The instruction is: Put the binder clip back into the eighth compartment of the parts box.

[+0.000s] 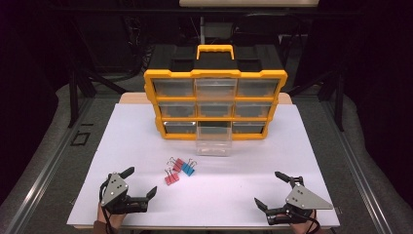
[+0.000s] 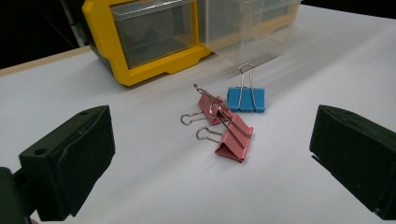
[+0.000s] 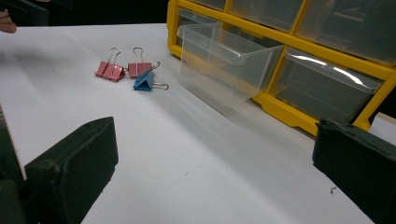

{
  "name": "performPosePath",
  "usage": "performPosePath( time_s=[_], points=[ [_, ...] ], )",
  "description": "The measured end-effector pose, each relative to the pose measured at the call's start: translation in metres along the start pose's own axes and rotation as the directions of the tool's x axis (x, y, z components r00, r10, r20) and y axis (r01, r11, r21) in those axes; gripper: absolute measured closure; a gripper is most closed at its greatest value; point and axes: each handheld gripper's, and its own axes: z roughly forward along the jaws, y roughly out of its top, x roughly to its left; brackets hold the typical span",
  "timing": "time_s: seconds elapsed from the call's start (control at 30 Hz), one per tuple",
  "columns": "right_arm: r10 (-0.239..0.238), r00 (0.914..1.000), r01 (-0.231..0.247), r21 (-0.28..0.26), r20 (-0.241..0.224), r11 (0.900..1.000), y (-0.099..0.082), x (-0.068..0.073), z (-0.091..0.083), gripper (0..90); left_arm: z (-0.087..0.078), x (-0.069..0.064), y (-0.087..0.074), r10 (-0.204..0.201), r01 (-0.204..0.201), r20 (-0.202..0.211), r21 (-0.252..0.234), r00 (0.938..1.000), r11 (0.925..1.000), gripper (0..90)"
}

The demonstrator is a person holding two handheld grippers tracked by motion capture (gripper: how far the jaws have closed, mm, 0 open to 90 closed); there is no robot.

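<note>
Three binder clips lie together on the white table top: two pink clips (image 1: 171, 177) (image 1: 178, 165) and a blue clip (image 1: 188, 168). In the left gripper view the nearer pink clip (image 2: 232, 140) lies in front of the other pink clip (image 2: 211, 108) and the blue clip (image 2: 246, 99). My left gripper (image 1: 141, 181) rests near the front left edge, open, jaws wide apart with nothing between them. My right gripper (image 1: 272, 190) sits at the front right, open and empty. In the right gripper view the pink clips (image 3: 110, 70) (image 3: 139, 68) and the blue clip (image 3: 144, 81) lie far off at the upper left.
A yellow and black organizer (image 1: 215, 102) with several clear drawers stands at the back of the table. Its bottom middle drawer (image 1: 214, 140) is pulled out toward me, also seen as the clear drawer (image 3: 223, 63). The white table top (image 1: 214, 195) ends close behind both grippers.
</note>
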Motion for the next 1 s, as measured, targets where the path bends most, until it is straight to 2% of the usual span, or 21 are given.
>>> performPosePath(
  time_s=[0.47, 0.7, 1.0],
  points=[
    [-0.004, 0.9999, 0.005, 0.011, -0.010, 0.9999, 0.000, 0.001, 0.001, 0.0, 0.010, -0.002, 0.003, 0.021, -0.022, 0.029, 0.034, 0.9994, 0.9992, 0.0],
    [-0.005, 0.9999, 0.006, 0.020, -0.009, 0.9998, 0.000, 0.000, 0.002, 0.0, 0.018, 0.000, 0.005, -0.005, 0.002, 0.029, 0.074, 0.9996, 0.9972, 0.0],
    [-0.001, 0.9999, 0.001, 0.022, -0.011, 0.9998, 0.000, 0.001, 0.003, 0.0, 0.032, 0.000, 0.008, -0.003, -0.003, 0.052, 0.116, 0.9986, 0.9933, 0.0]
  ],
)
